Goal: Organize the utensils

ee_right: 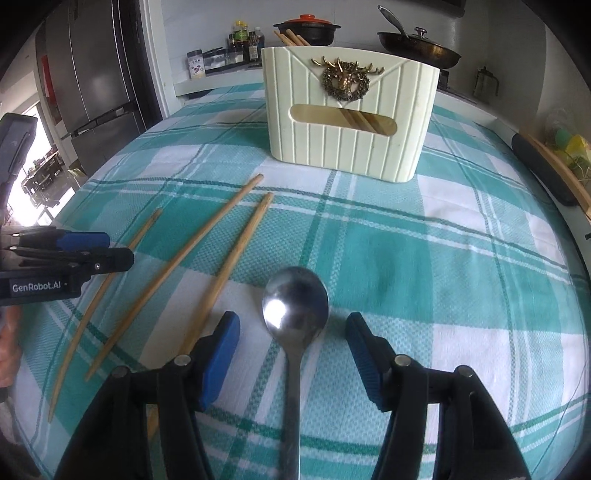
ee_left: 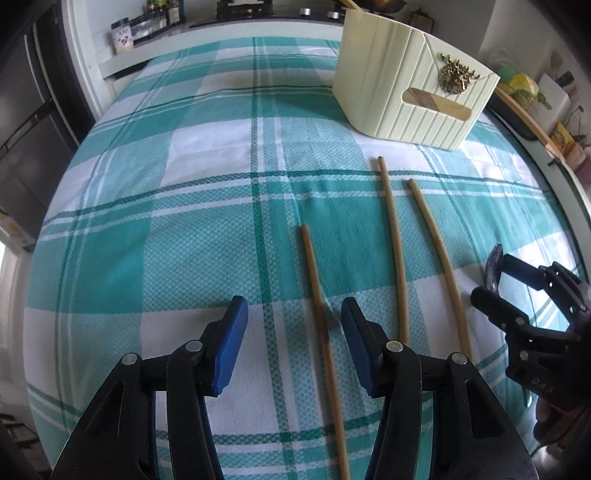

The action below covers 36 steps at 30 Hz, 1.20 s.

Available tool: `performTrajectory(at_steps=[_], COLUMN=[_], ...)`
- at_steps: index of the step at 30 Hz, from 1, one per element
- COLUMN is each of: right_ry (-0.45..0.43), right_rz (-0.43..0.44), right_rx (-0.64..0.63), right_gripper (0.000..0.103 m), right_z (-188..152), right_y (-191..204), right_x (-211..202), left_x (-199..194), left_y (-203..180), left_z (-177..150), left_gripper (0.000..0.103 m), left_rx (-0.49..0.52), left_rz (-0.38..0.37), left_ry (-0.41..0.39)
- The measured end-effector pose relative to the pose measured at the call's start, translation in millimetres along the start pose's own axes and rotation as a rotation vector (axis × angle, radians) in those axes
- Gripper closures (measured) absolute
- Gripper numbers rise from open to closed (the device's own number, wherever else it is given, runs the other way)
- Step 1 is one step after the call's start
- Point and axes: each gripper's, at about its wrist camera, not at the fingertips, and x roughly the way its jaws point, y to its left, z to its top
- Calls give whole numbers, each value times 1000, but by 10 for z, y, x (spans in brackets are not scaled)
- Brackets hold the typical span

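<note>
Three wooden chopsticks lie on the checked cloth: the left one (ee_left: 321,332) (ee_right: 99,295), the middle one (ee_left: 393,240) (ee_right: 177,266) and the right one (ee_left: 439,258) (ee_right: 232,258). My left gripper (ee_left: 291,321) is open and low over the left chopstick, which runs between its jaws. A steel spoon (ee_right: 295,306) lies between the open jaws of my right gripper (ee_right: 291,332), which also shows in the left wrist view (ee_left: 491,273). A cream utensil holder (ee_right: 351,110) (ee_left: 413,92) with a brass deer emblem stands behind and holds several chopsticks.
The table has a teal and white checked cloth (ee_left: 184,184). A counter behind carries spice jars (ee_right: 221,59), a black pot (ee_right: 306,29) and a pan (ee_right: 417,44). A fridge (ee_right: 92,74) stands at the left. A wooden tray edge (ee_right: 554,173) lies at the right.
</note>
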Motion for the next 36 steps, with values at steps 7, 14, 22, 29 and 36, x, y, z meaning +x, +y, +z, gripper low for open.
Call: performTrajectory(at_steps=[7,14,22,29,36], right_ry=[-45,-192,-355,-438,-483], right_rz=[-31,58,91,100,100], right_rx=[-2,30,12,8,29], right_gripper=[67,67,67,67,67], right_z=[18,26,-38,-89,-88], right_y=[21,-86,-118,-155,-215], right_x=[10,-504,-1311,-1716,-1890], left_x=[-21,-428,-1388,-1881,-2091], left_y=[-68,-10,23,24,-17], left_z=[-31,-56,-123,-261,-312], left_gripper=[99,100,100,100,100], left_rx=[-14,-81,-112,-134,-121], left_rz=[-5,-50,-81,-125,-140], left_ry=[-39,-159,-388,-488,-530])
